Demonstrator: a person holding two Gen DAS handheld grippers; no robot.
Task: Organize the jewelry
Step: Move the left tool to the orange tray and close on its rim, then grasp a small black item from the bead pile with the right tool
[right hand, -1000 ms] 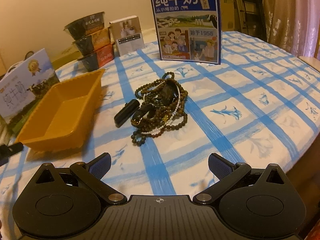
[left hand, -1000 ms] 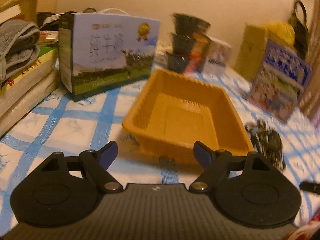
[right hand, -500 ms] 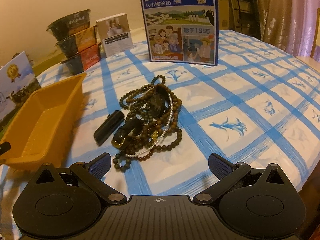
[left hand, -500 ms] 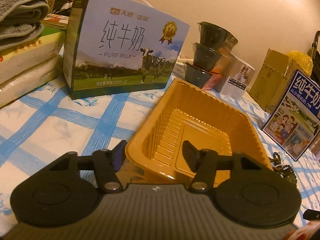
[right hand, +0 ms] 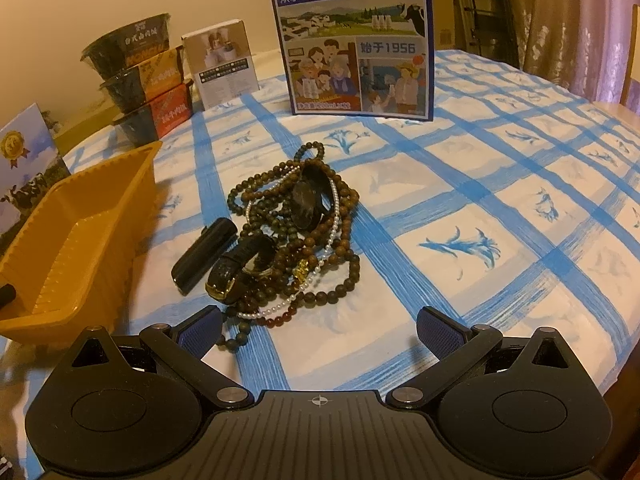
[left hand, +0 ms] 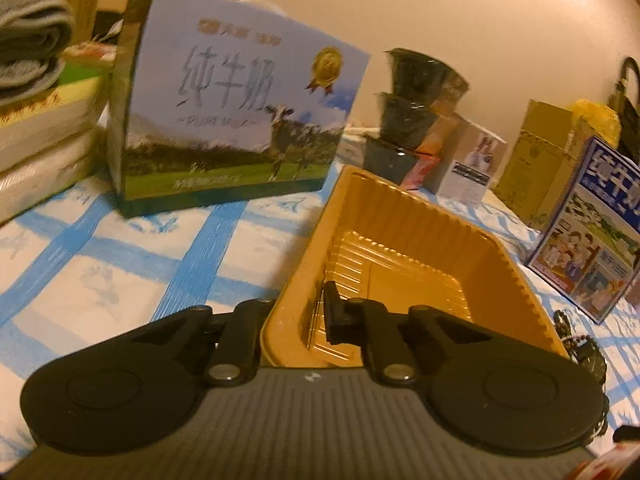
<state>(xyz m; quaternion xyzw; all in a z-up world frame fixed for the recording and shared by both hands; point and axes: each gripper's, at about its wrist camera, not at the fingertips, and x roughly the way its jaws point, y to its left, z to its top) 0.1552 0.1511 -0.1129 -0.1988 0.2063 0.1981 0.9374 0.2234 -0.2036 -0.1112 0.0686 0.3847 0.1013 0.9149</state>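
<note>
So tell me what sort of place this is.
Most likely a home dining room. A round table under a blue-checked tablecloth holds milk cartons and stacked instant-noodle bowls, and patterned curtains hang behind it.

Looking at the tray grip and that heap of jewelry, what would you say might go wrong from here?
1. The left gripper pinches only the thin near wall of the yellow tray; the light tray may tip or slip if pulled.
2. The bead strands, pearl string and watch lie tangled, so the open right gripper may drag the whole heap.
</note>
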